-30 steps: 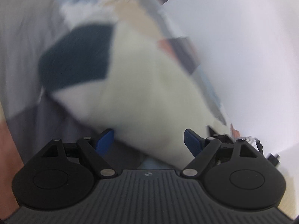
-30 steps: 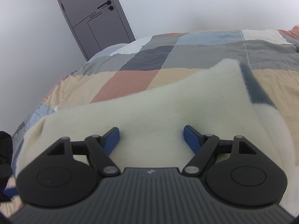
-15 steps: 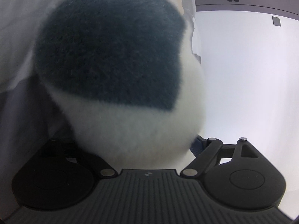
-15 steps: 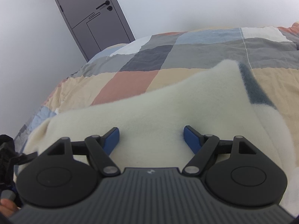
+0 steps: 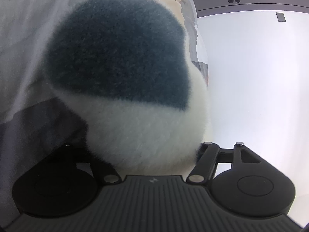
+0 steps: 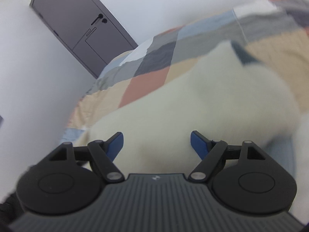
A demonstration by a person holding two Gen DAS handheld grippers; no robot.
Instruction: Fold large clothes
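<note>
A cream fleece garment with a dark teal patch lies on the patchwork bed. In the left wrist view its fleece with the teal patch bulges right in front of the camera and hides my left gripper's fingertips; whether they are shut on it cannot be told. My right gripper is open, its blue fingertips wide apart just above the cream fleece, holding nothing. That view is blurred.
The bed has a patchwork quilt in peach, rust, grey and blue. A grey door stands in a white wall beyond the bed. In the left wrist view grey cloth fills the left side.
The left gripper went from open over the fleece to being buried in it, fingertips now hidden. The right gripper has lifted and tilted, staying open.
</note>
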